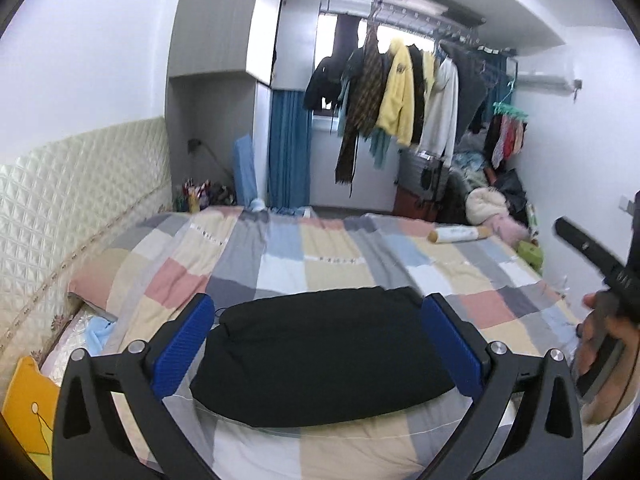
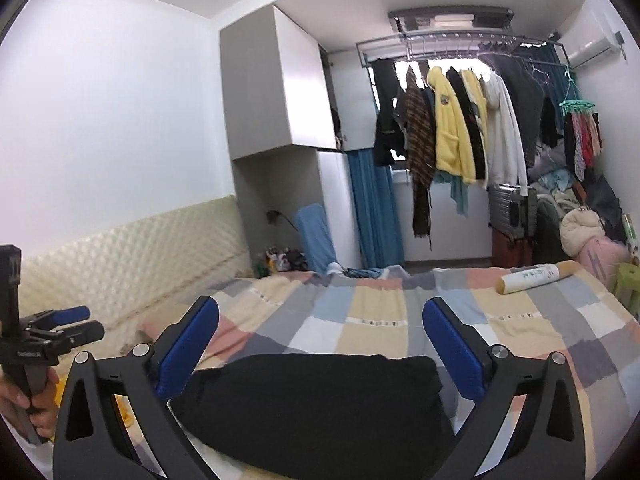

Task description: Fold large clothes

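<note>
A black garment (image 1: 320, 356), folded into a compact bundle, lies on the checked bedspread (image 1: 312, 256) near the bed's front edge; it also shows in the right wrist view (image 2: 316, 412). My left gripper (image 1: 318, 312) is open, its blue pads wide apart above the bundle, holding nothing. My right gripper (image 2: 320, 320) is open too, raised above the bundle and empty. The right gripper shows at the right edge of the left wrist view (image 1: 592, 256). The left gripper shows at the left edge of the right wrist view (image 2: 76, 320).
A rolled paper tube (image 1: 460, 235) lies on the far right of the bed. A padded headboard (image 1: 80, 184) runs along the left wall. Hanging clothes (image 1: 400, 92) fill a rack by the window. Piled bedding and bags (image 1: 492, 204) sit at the far right.
</note>
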Demonstrator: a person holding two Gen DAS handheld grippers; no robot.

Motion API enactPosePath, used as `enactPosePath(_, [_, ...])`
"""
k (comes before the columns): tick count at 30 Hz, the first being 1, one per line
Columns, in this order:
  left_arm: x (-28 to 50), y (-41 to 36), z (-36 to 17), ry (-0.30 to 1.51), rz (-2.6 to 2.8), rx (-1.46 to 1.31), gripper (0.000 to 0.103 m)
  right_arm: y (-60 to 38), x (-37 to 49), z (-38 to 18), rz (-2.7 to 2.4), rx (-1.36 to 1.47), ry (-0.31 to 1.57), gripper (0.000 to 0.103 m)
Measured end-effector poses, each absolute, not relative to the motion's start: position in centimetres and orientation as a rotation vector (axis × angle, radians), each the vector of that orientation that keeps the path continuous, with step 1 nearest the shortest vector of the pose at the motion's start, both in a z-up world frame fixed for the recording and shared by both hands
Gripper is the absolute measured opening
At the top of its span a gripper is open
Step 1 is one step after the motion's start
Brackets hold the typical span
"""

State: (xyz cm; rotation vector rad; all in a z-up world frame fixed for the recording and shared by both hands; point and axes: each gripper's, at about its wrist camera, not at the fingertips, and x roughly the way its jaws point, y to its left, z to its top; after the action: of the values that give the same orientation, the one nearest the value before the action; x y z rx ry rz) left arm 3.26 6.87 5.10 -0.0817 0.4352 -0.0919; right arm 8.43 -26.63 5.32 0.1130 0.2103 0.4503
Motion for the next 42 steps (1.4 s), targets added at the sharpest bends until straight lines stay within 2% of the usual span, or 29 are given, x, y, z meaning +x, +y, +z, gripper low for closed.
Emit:
enactPosePath(11, [-0.1,5.9,2.1,0.436,-0.138,-0.143,0.103,-22.7,4.3,1.5,0.507,0.090,0.213,0.103])
enactPosePath(21, [-2.8,5.6,-0.8,0.429,-0.091,-0.166,0.103,-21.4,2.0,-3.3,0.470,0.093,0.296,0.103])
enactPosePath(42, [-2.1,7.2,-5.3,0.507,-0.006,-0.162,0.103,-20.7,2.3,-8.7,0.442,0.104,0.420,0.103])
